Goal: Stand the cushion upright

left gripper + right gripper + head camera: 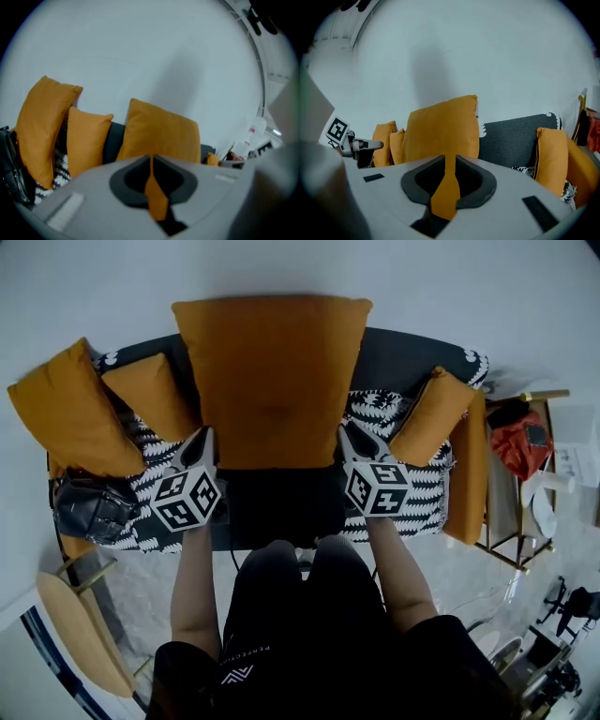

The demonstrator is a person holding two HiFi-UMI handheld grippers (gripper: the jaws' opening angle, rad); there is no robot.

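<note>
While standing close before a dark grey fabric sofa [412, 362], holds a large square orange fabric cushion [272, 381] upright at the middle of it. Keeps the broad face toward the head view, with the top edge well above the sofa back and against a pale wall [469, 287].

Pinches the cushion's lower left corner with the left hand-held gripper [203, 435], jaws pressed together on a fold of orange cloth that runs down between them. Pinches the lower right corner with the right hand-held gripper [350, 432], clamped in the same way on a strip of orange fabric. Cannot tell whether the bottom edge touches the seat.

Shares the sofa with a black-and-white patterned throw [412, 512] spread over the seat. Has a big leaning orange cushion [70, 418] at the left end and a smaller orange cushion [150, 395] just beside that. Has a tilted orange cushion [429, 418] on the right, apart from the held one, with a strip of dark sofa back between them. Shows a black bag [89, 507] at the left end of the seat, below the big leaning cushion. Shows a red bag [520, 442] on a stand just past the sofa's right end.
</note>
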